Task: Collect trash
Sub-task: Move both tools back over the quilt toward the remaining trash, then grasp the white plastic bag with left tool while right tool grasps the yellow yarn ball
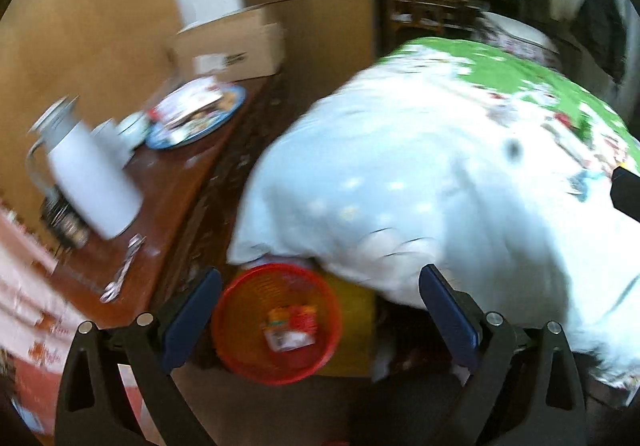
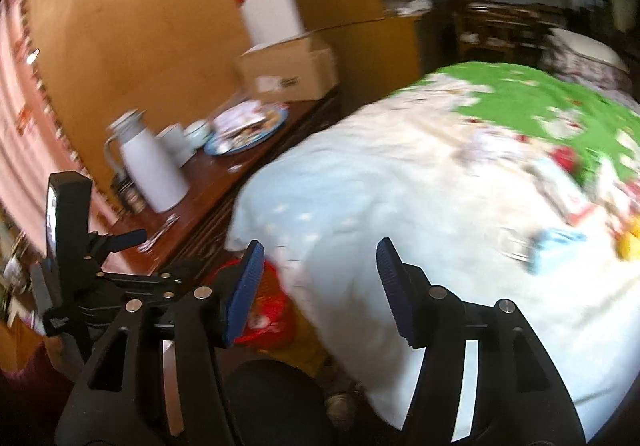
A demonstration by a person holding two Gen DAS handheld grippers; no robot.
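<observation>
A red mesh wastebasket [image 1: 276, 322] holds a colourful wrapper [image 1: 291, 326], framed by the wide-open, empty left gripper [image 1: 320, 320]; the right gripper [image 2: 320, 290] likewise gapes empty

Bin [image 1: 276, 322] between left gripper [image 1: 320, 310] fingers, wrapper [image 1: 290, 328] inside — bed [image 1: 440, 174] ahead-right, partly over bin; table [image 1: 160, 182] ahead-left, thermos [image 1: 90, 174] on it.

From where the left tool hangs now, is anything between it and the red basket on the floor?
Nothing visible blocks it. The left tool is open and empty, and the red basket shows between its fingers. The bed cover overhangs only the basket's far rim.
</observation>
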